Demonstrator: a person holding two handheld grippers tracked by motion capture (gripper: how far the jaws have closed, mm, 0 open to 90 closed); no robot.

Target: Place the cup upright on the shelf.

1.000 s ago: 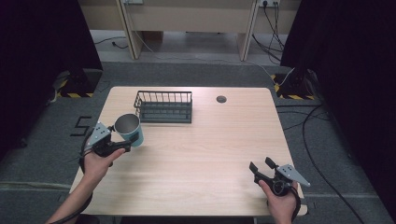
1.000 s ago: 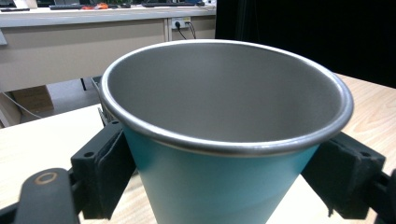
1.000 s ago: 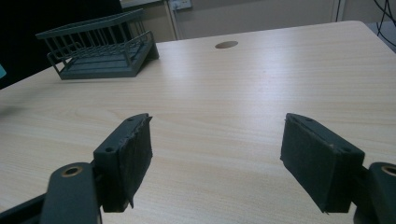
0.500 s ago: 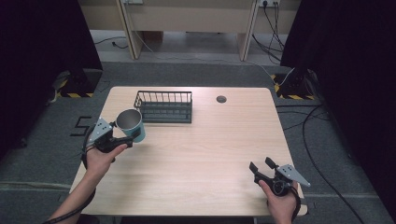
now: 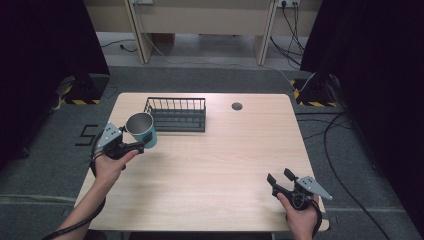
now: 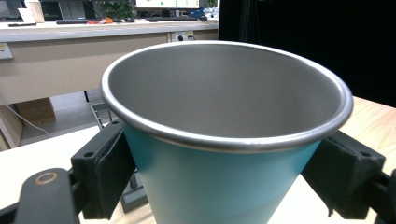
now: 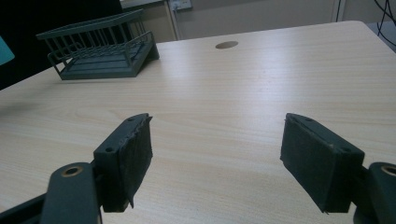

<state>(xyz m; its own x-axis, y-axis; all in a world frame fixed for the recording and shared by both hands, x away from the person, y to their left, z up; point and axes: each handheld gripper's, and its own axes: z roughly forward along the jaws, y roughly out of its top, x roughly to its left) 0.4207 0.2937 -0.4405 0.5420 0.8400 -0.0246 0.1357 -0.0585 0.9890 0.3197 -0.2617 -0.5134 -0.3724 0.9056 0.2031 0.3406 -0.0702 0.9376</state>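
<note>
- A light wooden table (image 5: 210, 175) with a pale grain and rounded corners stands on a dark grey carpeted floor (image 5: 360, 165).
- A dark wire basket (image 5: 176, 114), rectangular with upright bars round its sides, sits on the table near the far edge, left of centre.
- In the right gripper view the same basket (image 7: 100, 46) appears at the far left of the tabletop, standing flat on the wood.
- A small round cable hole (image 5: 237, 106) is set into the tabletop near the far edge, to the right of the basket and apart from it.
- The near half of the table is bare wood.
</note>
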